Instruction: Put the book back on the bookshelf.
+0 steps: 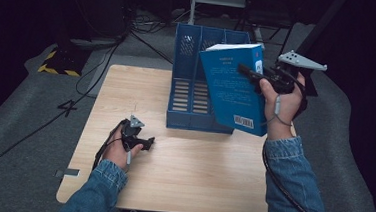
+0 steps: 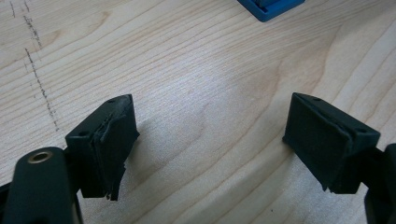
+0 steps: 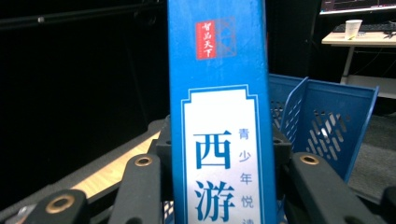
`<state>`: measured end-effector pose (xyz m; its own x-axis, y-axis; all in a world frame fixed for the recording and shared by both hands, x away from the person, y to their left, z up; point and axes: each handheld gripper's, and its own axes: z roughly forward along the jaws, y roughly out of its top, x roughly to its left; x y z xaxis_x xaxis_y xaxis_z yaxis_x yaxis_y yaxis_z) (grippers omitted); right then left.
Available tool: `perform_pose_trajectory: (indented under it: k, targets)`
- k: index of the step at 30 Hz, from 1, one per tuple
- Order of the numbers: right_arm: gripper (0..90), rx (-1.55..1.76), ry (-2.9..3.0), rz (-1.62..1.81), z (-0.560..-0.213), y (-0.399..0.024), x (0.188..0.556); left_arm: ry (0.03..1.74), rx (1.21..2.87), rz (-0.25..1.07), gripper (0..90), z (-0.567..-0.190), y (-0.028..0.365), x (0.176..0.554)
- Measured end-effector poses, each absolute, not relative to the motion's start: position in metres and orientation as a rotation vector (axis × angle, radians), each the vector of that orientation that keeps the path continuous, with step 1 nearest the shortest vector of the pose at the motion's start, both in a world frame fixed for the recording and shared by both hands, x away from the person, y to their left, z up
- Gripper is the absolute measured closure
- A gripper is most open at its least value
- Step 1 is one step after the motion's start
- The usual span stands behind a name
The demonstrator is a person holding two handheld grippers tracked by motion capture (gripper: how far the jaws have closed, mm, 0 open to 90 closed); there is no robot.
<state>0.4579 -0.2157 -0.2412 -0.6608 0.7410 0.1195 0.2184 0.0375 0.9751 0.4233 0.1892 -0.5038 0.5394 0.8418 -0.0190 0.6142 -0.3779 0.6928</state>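
Right tool: my right tool is clamped on the book; in the right gripper view the jaws press the spine from both sides, near its lower part.
Book: blue, held in the air above the counter's far right part, in front of the file rack and partly covering it in the high view. It is tilted, its back cover with a barcode facing me, its white page edge on top.
Spine: stands upright between my jaws in the right gripper view, with a red mark near its top and a white panel of large blue characters below.
Right hand: my right hand is raised, the denim sleeve running down to the bottom edge of the high view.
Left tool: my left tool stands wide with nothing between the jaws, just bare wood under them.
Left hand: my left hand rests low on the counter, on its near left part, well apart from the book.
Rack: blue, with slotted walls and several compartments, standing on the far middle of the counter; one corner shows at the top of the left gripper view.
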Motion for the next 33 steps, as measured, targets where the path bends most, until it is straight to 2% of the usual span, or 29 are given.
perform_pose_trajectory:
  k: [14, 33]
  targets:
    - [61.4, 1.082, 1.843, 1.676, -0.246, -0.231, 0.509, 1.172, 2.120, 0.447, 17.3, -0.504, 0.189, 0.423]
    - [61.3, 1.192, 1.753, 1.663, -0.261, -0.268, 0.543, 1.172, 2.122, 0.446, 17.3, -0.504, 0.189, 0.423]
